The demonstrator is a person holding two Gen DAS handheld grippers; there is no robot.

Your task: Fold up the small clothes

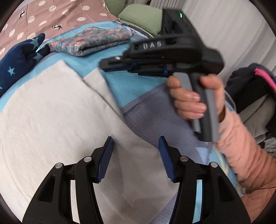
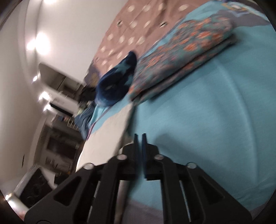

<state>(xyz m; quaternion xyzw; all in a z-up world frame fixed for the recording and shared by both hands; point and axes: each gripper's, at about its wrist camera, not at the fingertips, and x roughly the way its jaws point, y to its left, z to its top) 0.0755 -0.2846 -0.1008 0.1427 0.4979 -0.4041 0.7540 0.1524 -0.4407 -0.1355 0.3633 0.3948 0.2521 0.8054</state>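
Observation:
A pale grey-white garment (image 1: 51, 112) lies spread flat on the blue bedding (image 1: 131, 86), with a narrow flap (image 1: 98, 86) along its right side. My left gripper (image 1: 136, 139) hovers over the garment's right edge, open, with nothing between its blue pads. My right gripper (image 1: 107, 65), held by a hand in a pink sleeve (image 1: 241, 146), points left just above the flap's far corner. In the right wrist view my right gripper (image 2: 140, 136) shows a narrow gap with nothing in it, and the pale garment (image 2: 107, 137) lies to its left.
A folded floral garment (image 1: 91, 41) (image 2: 181, 60) rests farther back on the bedding (image 2: 207, 120). A navy star-print piece (image 1: 17, 60) (image 2: 115, 82) lies at the left. Behind are a dotted pink quilt (image 1: 60, 13), a green pillow (image 1: 143, 19) and dark clothes (image 1: 250, 82) at the right.

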